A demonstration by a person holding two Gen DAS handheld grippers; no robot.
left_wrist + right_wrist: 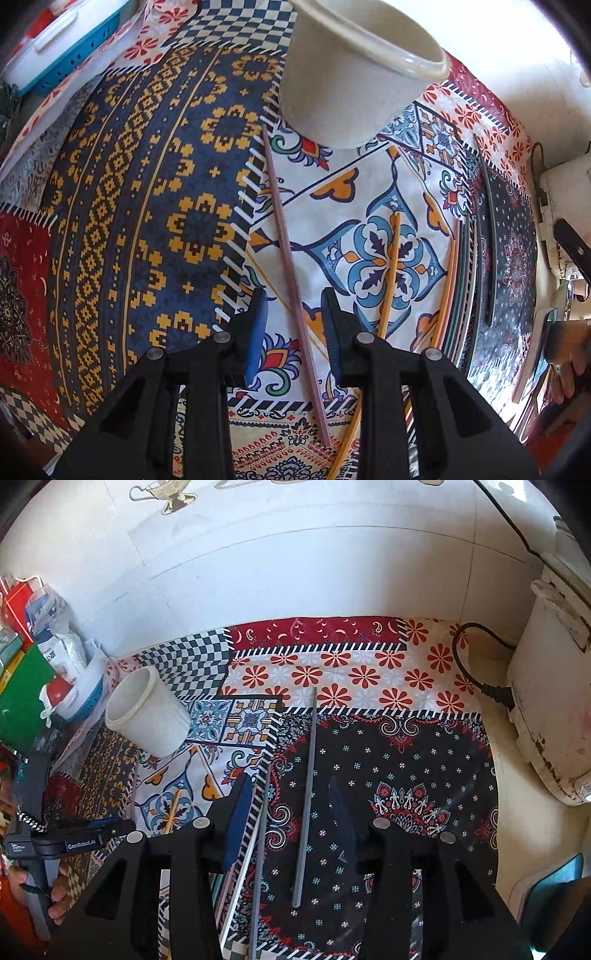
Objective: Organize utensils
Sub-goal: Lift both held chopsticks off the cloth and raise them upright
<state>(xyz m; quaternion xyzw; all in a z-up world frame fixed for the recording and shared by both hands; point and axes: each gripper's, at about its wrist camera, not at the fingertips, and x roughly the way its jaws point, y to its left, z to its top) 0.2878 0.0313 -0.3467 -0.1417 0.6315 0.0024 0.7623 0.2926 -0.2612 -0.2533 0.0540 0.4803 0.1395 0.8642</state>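
Chopsticks lie loose on a tabletop (pixel 491 738) covered by a patchwork-patterned cloth (pixel 140 206), with a white tiled wall behind. Largest on the cloth is a cream plastic cup (pixel 354 74), standing upright and empty near the back left. A worn white appliance (pixel 546 701) with a black cord sits at the right edge, and a blue basket (pixel 70 62) holding white items sits at the far left.

The left claw (pixel 295 328), black with blue pads, points steeply down at the cloth. Its fingers stand partly open on either side of a long mauve chopstick (pixel 284 236) without pressing it. Just to the right lie an orange chopstick (pixel 392 273), a second orange one and several dark ones, side by side.

The right claw (pixel 291 819) is partly open too, straddling a grey chopstick (pixel 306 794) that lies on the dark floral patch; its pads are clear of it. A second grey chopstick (pixel 260 853) lies just to the left.
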